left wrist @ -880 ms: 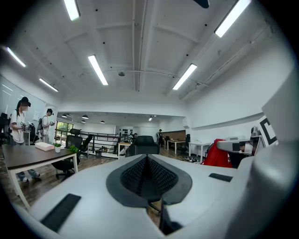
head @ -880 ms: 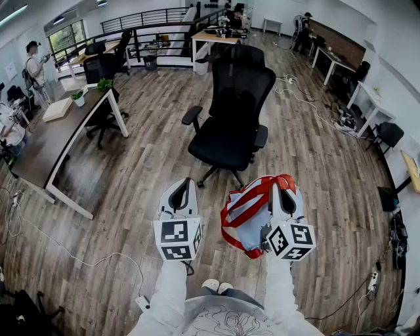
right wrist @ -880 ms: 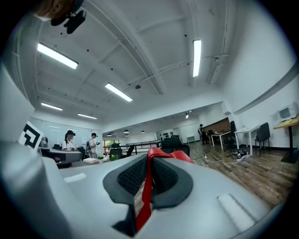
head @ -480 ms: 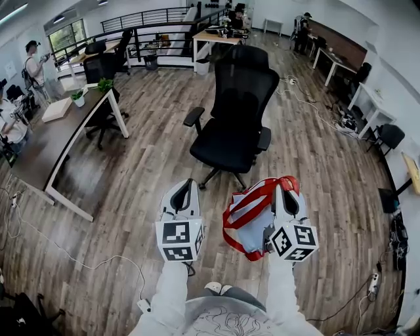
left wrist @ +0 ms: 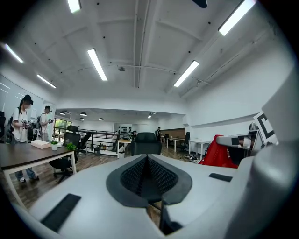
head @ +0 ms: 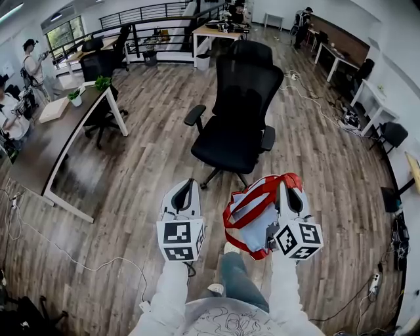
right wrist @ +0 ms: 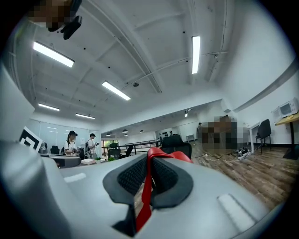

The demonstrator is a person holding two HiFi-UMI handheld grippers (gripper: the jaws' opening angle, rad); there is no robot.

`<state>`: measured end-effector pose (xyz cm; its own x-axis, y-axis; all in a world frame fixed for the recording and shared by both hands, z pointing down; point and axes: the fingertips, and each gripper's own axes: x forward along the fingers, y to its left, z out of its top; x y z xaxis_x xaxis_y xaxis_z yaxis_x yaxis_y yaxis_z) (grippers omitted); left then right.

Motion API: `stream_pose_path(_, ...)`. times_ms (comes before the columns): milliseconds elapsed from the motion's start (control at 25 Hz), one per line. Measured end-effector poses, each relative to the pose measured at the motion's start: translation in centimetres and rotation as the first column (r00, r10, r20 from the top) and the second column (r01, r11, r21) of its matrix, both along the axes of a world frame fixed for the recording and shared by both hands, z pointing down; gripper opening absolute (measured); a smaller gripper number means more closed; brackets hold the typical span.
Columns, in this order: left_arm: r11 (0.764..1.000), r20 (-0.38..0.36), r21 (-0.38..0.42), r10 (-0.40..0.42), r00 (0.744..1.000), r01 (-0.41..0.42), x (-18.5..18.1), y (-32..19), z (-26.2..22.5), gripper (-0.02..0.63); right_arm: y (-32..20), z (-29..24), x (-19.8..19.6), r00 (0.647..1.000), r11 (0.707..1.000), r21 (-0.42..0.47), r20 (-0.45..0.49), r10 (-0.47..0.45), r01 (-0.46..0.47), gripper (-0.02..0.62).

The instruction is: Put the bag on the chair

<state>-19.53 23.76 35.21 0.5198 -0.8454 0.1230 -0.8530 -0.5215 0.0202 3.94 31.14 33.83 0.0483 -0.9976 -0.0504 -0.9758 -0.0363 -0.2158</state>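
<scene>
A pale blue bag (head: pixel 254 223) with red straps (head: pixel 252 195) hangs from my right gripper (head: pixel 289 187), whose jaws are shut on one red strap (right wrist: pixel 147 179). The black office chair (head: pixel 237 118) stands a little ahead on the wooden floor, its seat (head: pixel 226 144) bare. It also shows small and far off past both grippers' jaws as the chair (left wrist: pixel 145 143) and the chair (right wrist: pixel 176 142). My left gripper (head: pixel 185 190) is held level beside the bag, shut with nothing between its pads. The red bag (left wrist: pixel 219 151) shows at the right of the left gripper view.
A long desk (head: pixel 49 147) with small plants stands at the left, with another black chair (head: pixel 98 118) tucked beside it. People stand at the far left (head: pixel 33 62). Cables (head: pixel 315 108) trail over the floor at the right. A railing (head: pixel 151 20) runs along the back.
The chair has come slightly nearer in the head view as the person steps forward; one leg now shows below. Both grippers and the bag hold the same pose.
</scene>
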Motion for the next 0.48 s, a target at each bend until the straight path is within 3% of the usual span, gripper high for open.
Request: stream_pose_path(480, 0.998, 0.016, 0.024, -0.062, 0.998, 0.061, 6.4, -13.7, -0.1, 0.006, -14.9, 2.0, 6.2, 0.995, 0.995, -0.016, -0.003, -0.096, 0.096, 0.034)
